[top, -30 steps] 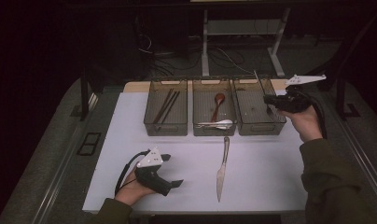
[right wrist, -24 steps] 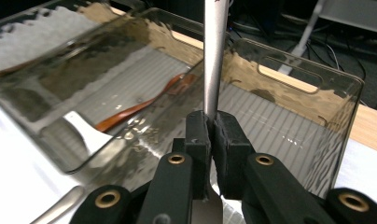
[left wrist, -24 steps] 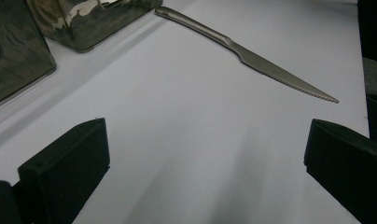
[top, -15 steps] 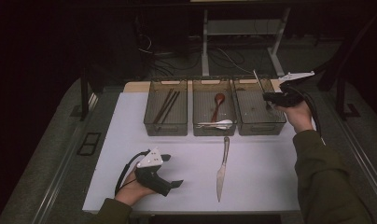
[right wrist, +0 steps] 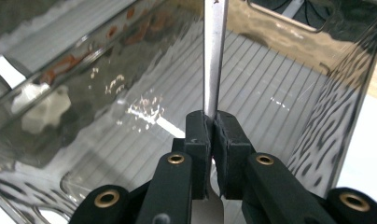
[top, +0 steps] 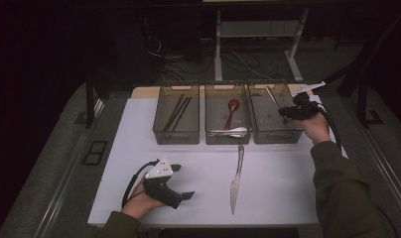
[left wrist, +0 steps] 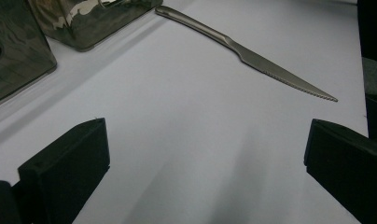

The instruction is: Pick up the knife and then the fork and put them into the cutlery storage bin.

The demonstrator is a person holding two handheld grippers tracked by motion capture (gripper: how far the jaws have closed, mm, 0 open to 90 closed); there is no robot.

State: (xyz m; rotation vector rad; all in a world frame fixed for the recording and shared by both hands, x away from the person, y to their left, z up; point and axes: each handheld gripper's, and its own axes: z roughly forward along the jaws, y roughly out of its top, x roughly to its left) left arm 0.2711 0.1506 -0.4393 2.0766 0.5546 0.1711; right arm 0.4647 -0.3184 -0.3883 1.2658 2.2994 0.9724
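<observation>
My right gripper (top: pixel 289 111) hovers over the right clear bin (top: pixel 277 137), shut on a flat steel utensil (top: pixel 271 94) whose free end slants up and to the left. In the right gripper view the pads (right wrist: pixel 198 132) pinch the steel strip (right wrist: pixel 214 56) above the bin's ribbed floor (right wrist: pixel 280 93). My left gripper (top: pixel 183 181) rests on the white table top at the front left, open and holding nothing. A steel table knife (top: pixel 235 178) lies to its right, blade toward the person. In the left gripper view, this knife (left wrist: pixel 252 56) lies beyond the open gripper (left wrist: pixel 205 154).
Three clear bins stand in a row at the back. The left bin (top: pixel 159 135) holds dark chopsticks (top: pixel 177 111). The middle bin (top: pixel 208 138) holds a brown spoon (top: pixel 232 106) and a white spoon (top: pixel 234 132). The table's far edge and dark floor lie behind.
The right gripper has shifted left and sunk toward the right bin with the utensil in it. The left gripper and the knife have stayed put.
</observation>
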